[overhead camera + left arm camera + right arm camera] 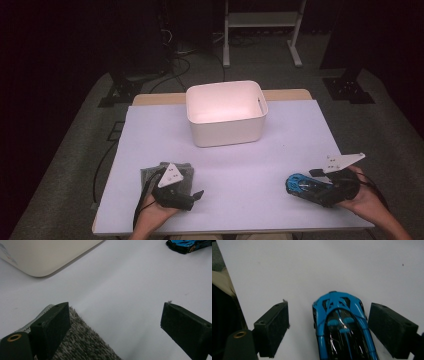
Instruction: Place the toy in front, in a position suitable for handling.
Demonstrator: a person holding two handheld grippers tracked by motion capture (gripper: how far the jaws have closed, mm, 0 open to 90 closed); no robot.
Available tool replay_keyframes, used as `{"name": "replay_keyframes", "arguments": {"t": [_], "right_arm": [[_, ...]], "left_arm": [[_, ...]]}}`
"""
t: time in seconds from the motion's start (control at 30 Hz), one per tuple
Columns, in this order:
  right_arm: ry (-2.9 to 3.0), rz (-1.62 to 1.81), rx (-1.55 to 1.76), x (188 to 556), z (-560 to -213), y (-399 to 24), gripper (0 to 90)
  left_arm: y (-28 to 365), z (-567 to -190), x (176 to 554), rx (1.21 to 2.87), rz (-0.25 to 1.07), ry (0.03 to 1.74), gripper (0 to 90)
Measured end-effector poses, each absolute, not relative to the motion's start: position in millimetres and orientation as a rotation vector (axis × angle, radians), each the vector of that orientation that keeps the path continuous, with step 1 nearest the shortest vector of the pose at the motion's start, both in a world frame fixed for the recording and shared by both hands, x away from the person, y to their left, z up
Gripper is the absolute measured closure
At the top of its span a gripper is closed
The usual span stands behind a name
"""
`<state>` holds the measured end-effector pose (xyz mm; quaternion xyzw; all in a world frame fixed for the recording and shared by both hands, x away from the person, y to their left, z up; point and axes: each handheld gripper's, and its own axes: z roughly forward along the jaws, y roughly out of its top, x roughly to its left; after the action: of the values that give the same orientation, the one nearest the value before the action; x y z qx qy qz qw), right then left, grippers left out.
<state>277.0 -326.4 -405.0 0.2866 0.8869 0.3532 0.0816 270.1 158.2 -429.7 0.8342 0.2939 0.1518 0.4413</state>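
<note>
A: Near us, R gripper is wide open around the blue car; the jaws don't touch it. Car lies on the mat's right front.

B: L gripper also wide open, holds nothing, one jaw over the grey cloth. Farther back we see the white bin.

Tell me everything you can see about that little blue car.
The toy car is glossy bright blue with a black cabin and black vents, and looks like hard plastic or metal. It sits flat on the white table sheet at the near right, between the open jaws of the right tool, neither jaw touching it.
</note>
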Motion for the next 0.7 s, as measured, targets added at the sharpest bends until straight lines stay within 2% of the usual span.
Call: {"name": "replay_keyframes", "arguments": {"t": [0.7], "right_arm": [[2.738, 0.823, 0.881, 286.7, -433.1, -338.1, 14.2]], "left_arm": [[157.2, -431.7, 270.6, 2.081, 0.359, 0.733, 7.8]]}}
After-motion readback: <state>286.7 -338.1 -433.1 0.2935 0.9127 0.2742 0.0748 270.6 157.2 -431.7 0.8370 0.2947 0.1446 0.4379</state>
